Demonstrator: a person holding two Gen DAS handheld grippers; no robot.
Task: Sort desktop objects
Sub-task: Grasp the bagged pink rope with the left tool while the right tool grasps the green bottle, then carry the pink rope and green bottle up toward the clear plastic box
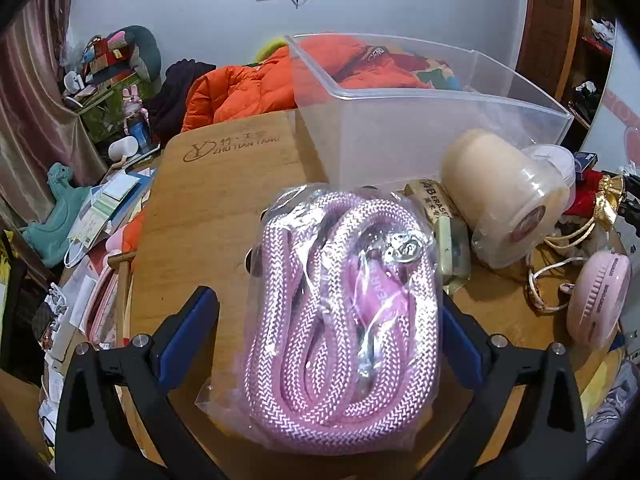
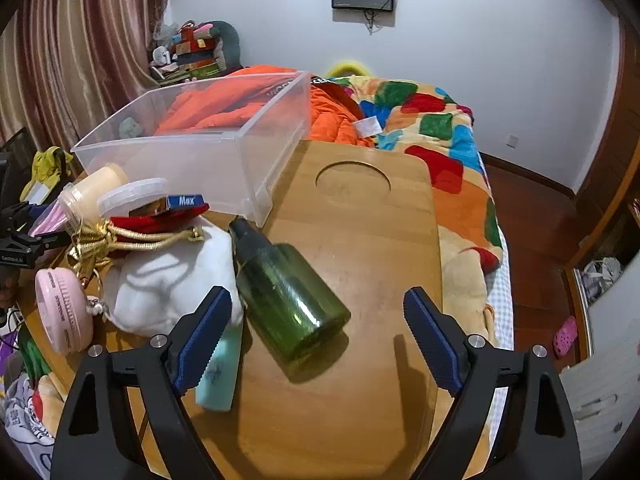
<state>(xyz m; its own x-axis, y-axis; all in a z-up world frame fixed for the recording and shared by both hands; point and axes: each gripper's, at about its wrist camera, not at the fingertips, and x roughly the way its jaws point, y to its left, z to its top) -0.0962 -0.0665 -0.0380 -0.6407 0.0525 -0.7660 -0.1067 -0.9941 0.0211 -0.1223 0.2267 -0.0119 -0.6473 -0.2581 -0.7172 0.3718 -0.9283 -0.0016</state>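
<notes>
Left gripper (image 1: 328, 328) spread to its widest around the bagged rope (image 1: 340, 320) on the counter (image 1: 224, 216), bag against the right pad, no squeeze evident. Soft, slick plastic — best pinched mid-coil. Right gripper (image 2: 318, 338) wide open and empty, over the green bottle (image 2: 286, 300) lying near the bin (image 2: 192, 148); hard, liable to roll.

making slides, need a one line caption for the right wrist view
Open right claw hovers over a green bottle lying on the wooden table, clear bin behind.

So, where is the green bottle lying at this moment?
In the right wrist view, the green bottle lies on its side on the wooden table, ahead of the open right gripper, beside the white pouch.
</notes>
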